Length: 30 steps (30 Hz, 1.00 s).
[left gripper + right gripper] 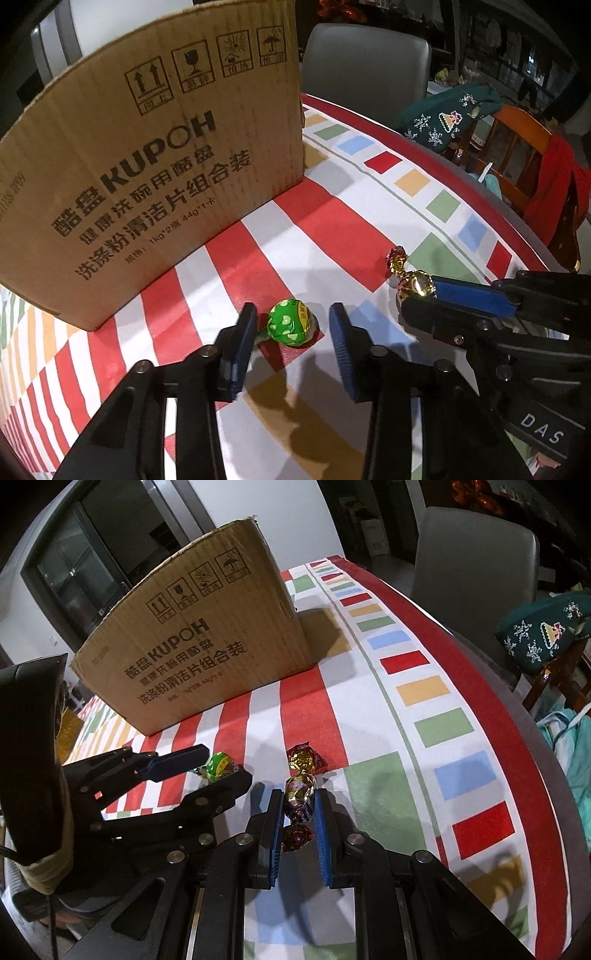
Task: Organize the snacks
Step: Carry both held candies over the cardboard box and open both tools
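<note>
A green heart-print wrapped candy (291,325) lies on the striped tablecloth (317,225). My left gripper (292,316) straddles it with a small gap between the candy and each blue pad, so it is open. In the right wrist view the same green candy (218,763) sits between the left gripper's fingers (201,771). My right gripper (298,801) is shut on a gold and red foil candy (301,786) with twisted ends, held just over the cloth. In the left wrist view the right gripper (421,295) comes in from the right, and the foil candy (413,282) shows at its tips.
A tall brown cardboard box (147,166) (207,653) stands close behind both candies. The table's red-bordered edge (517,738) curves along the right. Beyond it are a grey chair (472,561), a green knitted item with snowflakes (543,635) and a wooden chair (517,147).
</note>
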{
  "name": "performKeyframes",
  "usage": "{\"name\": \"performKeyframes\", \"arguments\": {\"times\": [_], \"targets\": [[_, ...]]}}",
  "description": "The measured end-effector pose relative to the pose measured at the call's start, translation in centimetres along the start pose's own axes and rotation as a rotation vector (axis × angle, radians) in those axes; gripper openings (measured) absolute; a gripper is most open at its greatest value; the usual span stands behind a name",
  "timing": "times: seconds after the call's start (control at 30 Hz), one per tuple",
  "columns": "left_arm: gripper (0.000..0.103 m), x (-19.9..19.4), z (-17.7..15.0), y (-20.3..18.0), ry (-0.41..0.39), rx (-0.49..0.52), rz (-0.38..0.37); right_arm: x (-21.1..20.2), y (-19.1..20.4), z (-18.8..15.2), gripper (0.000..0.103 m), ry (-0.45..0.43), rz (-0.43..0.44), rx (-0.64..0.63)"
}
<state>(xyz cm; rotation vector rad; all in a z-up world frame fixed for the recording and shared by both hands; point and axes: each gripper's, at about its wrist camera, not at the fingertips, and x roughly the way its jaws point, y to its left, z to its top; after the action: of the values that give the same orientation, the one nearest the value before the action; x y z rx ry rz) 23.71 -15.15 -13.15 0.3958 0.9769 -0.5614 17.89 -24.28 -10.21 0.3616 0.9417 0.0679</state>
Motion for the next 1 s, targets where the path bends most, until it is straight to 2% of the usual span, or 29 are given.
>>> {"name": "performKeyframes", "arguments": {"times": [0.03,0.17,0.43,0.63,1.0], "targets": [[0.031,0.1,0.0,0.0,0.003,0.000,0.003,0.0,0.0,0.0,0.018,0.000,0.001,0.001],[0.026,-0.1,-0.3,0.3,0.001,-0.027,-0.017,0.0,0.1,-0.1,0.018,0.002,0.003,-0.001],[0.026,-2.4,-1.4,1.6,-0.039,-0.143,-0.040,-0.5,0.8,-0.1,0.018,-0.009,0.017,-0.018],[0.026,-4.8,-2.1,2.2,-0.087,-0.194,-0.046,-1.5,2.0,0.2,0.018,-0.025,0.035,-0.044],[0.026,-10.5,-3.0,3.8,-0.199,-0.277,-0.017,-4.8,5.3,1.1,0.018,-0.087,0.052,-0.141]]}}
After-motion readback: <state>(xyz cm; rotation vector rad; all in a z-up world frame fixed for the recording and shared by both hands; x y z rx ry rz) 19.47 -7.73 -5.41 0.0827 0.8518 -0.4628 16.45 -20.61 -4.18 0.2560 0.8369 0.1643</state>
